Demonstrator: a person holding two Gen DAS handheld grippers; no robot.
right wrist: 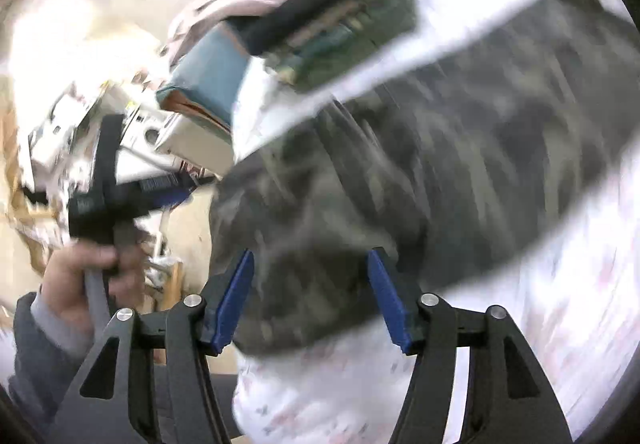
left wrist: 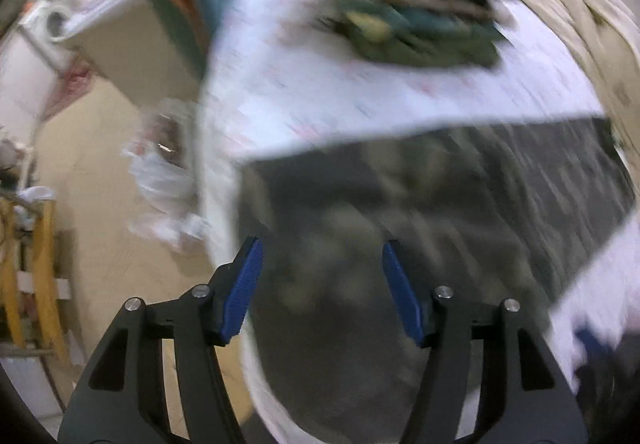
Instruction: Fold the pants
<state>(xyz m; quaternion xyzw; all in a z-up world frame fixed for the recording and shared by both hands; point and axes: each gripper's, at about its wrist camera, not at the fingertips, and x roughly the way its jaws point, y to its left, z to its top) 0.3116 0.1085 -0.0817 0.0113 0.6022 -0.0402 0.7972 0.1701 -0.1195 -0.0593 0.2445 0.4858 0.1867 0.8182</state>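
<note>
Pants (left wrist: 440, 195) flat below both grippers' parted, empty jaws.

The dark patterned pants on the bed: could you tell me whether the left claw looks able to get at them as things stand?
Probably yes. The left claw is open and empty, pointing down at the dark patterned pants spread on the white sheet. Nothing shows between them, though blur hides detail.

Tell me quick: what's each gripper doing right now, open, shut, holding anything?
Left gripper: open, nothing between the pads, above the dark pants.
Right gripper: open, empty, also over the pants.
</note>
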